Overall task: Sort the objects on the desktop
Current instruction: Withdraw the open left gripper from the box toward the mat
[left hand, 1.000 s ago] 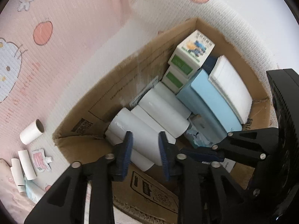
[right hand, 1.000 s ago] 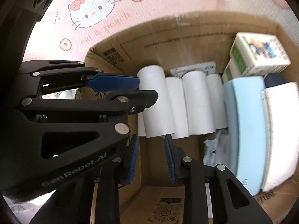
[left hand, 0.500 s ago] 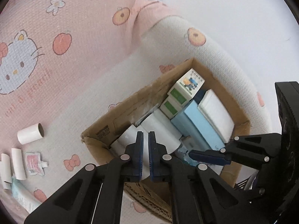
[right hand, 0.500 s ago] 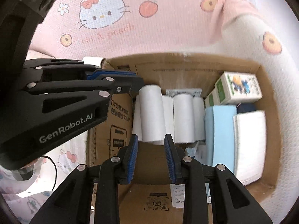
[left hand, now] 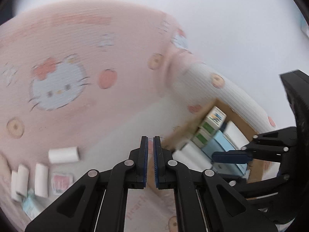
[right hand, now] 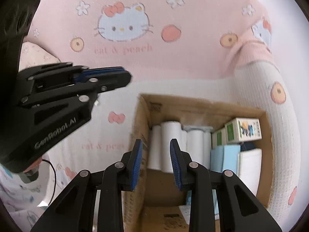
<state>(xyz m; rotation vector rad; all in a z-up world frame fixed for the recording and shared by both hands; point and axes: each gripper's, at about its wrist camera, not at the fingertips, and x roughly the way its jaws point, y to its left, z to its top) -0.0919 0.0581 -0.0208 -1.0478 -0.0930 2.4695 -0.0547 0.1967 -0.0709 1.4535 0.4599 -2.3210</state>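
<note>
The box is showing matt brown corrugated cardboard. The rolls are looking like smooth white paper. The cover is reading as soft, textured woven cloth. The grippers are showing matt black plastic with ribbed blue pads.

A cardboard box is sitting on a mat. White rolls are lying side by side in the box's left part, with small cartons and flat packs lying to their right. Left of the box, loose rolls and a sachet are lying on the mat.
</note>
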